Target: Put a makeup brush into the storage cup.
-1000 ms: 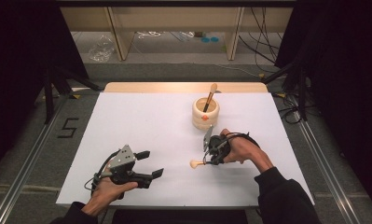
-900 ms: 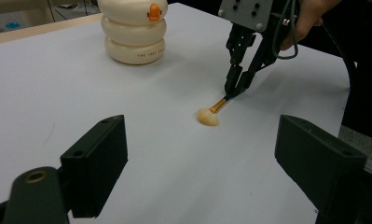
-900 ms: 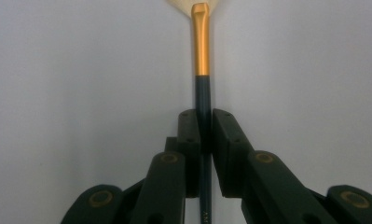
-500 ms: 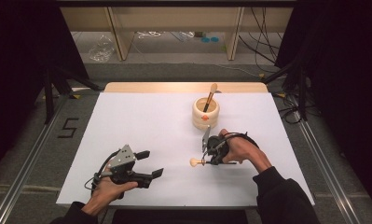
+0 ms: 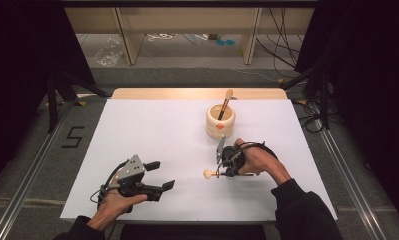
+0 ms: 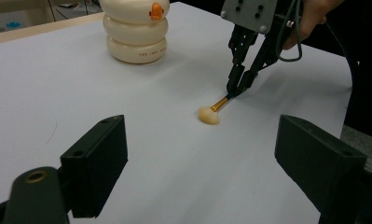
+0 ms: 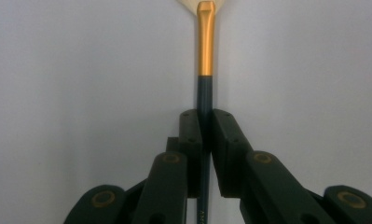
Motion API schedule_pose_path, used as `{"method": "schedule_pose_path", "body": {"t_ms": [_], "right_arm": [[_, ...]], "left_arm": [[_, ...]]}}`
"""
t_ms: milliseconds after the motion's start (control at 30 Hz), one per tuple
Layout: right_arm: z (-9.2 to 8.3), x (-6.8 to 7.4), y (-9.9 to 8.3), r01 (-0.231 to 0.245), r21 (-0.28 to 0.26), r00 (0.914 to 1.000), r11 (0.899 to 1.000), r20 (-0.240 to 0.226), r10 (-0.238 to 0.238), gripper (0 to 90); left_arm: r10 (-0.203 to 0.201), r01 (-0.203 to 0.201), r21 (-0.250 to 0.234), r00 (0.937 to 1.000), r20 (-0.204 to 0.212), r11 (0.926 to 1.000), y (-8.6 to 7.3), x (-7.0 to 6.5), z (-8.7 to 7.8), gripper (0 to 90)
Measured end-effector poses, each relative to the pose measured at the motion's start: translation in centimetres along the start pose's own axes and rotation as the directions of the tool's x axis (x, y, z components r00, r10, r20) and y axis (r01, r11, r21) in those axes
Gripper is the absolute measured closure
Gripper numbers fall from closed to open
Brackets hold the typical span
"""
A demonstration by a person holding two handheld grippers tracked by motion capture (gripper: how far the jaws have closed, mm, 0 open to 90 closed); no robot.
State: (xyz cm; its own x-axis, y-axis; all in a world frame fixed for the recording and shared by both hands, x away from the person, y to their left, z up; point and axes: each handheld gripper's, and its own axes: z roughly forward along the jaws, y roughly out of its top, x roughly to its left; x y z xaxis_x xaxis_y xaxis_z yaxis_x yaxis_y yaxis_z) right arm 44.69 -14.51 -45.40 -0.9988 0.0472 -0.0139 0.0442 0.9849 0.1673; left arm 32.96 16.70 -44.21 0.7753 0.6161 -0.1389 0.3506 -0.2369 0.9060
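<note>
While I watch from the high view, both tools sit over the white bench [image 5: 152, 125], and I log them as follows.

Right tool [image 5: 221, 172]: its jaws are closed tight on the dark handle of a makeup brush [image 5: 210, 173], with my right hand [image 5: 254, 161] wrapped around the body behind them.

Brush in the right tool: from the right gripper view, the brush handle [image 7: 205, 100] runs straight out ahead between the jaws, gold ferrule beyond them and pale bristles at the far end; from the left gripper view the bristle head [image 6: 208, 115] touches the bench.

Left tool [image 5: 159, 175]: jaws spread wide with nothing between them, held low by my left hand [image 5: 118, 202], well apart from the right tool.

Holder [image 5: 220, 121]: a cream, ringed pot with an orange mark, standing upright just beyond the right tool.

Second brush [image 5: 225, 103]: leaning in the holder, bristles upward, tilted away from the right tool.
</note>
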Motion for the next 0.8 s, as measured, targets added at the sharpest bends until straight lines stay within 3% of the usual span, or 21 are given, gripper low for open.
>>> {"method": "schedule_pose_path", "body": {"t_ms": [200,333,433,500,567,600,733,800], "right_arm": [[-0.5,-0.2,-0.2,0.009,-0.031,0.9997,0.999,0.021,-0.008,83.0],[-2.1,-0.4,-0.4,0.010,-0.115,0.9987,0.993,0.052,-0.004,83.0],[-3.2,-0.6,-0.7,-0.011,-0.193,0.9969,0.981,0.074,0.026,83.0],[-3.8,-1.0,-1.0,-0.003,-0.243,0.9941,0.970,0.104,0.030,83.0],[-4.3,-1.0,-1.3,-0.036,-0.295,0.9898,0.955,0.122,0.075,83.0],[-4.4,-1.1,-1.3,-0.039,-0.304,0.9883,0.952,0.129,0.081,83.0],[-5.1,-1.5,-1.7,-0.084,-0.398,0.9692,0.914,0.181,0.167,83.0],[-5.6,-1.7,-1.9,-0.103,-0.451,0.9598,0.887,0.188,0.208,83.0]], "left_arm": [[-0.005,0.005,-0.004,1.0000,0.001,1.0000,0.0,0.0,0.0,17.0],[-0.008,0.008,-0.004,1.0000,-0.001,1.0000,0.0,0.1,0.0,17.0],[-0.012,0.012,-0.011,0.9999,0.001,0.9999,0.0,0.1,0.0,17.0],[-0.010,0.009,-0.006,0.9999,-0.006,0.9999,0.0,0.1,-0.1,17.0],[-0.006,0.006,-0.006,0.9999,-0.009,1.0000,0.0,0.2,-0.1,17.0],[0.001,-0.001,-0.006,1.0000,-0.007,1.0000,0.0,0.2,-0.2,17.0],[-0.018,0.017,-0.011,0.9998,-0.011,0.9998,0.0,0.2,-0.2,17.0],[-0.020,0.020,-0.012,0.9997,-0.011,0.9997,0.0,0.2,-0.1,17.0]]}}
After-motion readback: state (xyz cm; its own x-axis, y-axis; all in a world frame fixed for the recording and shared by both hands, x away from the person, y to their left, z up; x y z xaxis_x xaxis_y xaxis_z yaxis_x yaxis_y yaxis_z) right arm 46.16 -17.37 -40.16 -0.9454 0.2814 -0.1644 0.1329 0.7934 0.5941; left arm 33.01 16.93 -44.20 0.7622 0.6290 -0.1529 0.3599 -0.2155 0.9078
